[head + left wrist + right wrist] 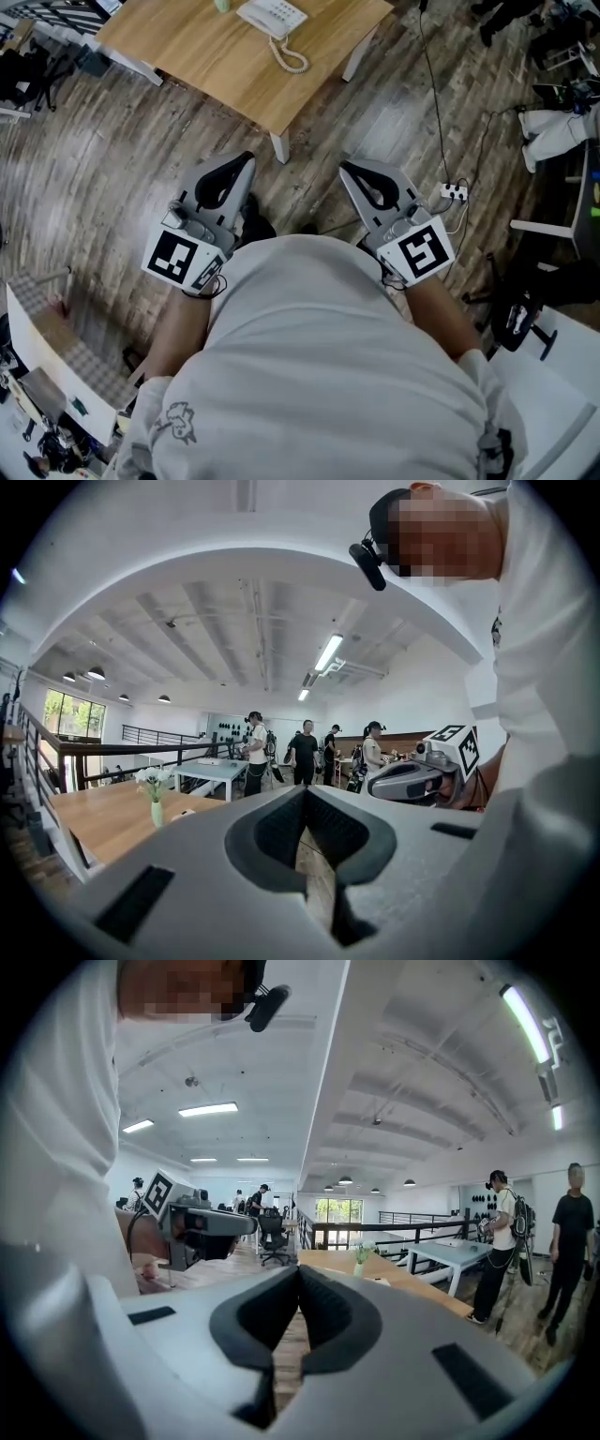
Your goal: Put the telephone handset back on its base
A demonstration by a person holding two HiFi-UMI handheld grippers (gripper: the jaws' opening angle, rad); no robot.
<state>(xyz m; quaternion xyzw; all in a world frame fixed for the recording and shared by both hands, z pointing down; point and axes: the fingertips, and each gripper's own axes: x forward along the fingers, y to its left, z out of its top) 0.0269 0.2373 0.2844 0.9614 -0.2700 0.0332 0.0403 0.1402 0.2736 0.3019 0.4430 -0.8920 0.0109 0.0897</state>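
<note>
A white telephone (272,17) with a coiled cord (292,61) sits on a wooden table (225,56) at the top of the head view; it is too small to tell how its handset lies. Well short of the table, over the wood floor, my left gripper (246,161) and right gripper (345,167) are held side by side in front of the person's body. Both point toward the table. In the left gripper view the left gripper (305,794) has its jaws together with nothing in them. The right gripper (298,1271) is likewise shut and empty.
A table leg (279,148) stands between the grippers and the phone. A power strip (454,192) and cables lie on the floor at right. A vase of white flowers (155,789) stands on the table. Several people (305,752) stand far off by another table.
</note>
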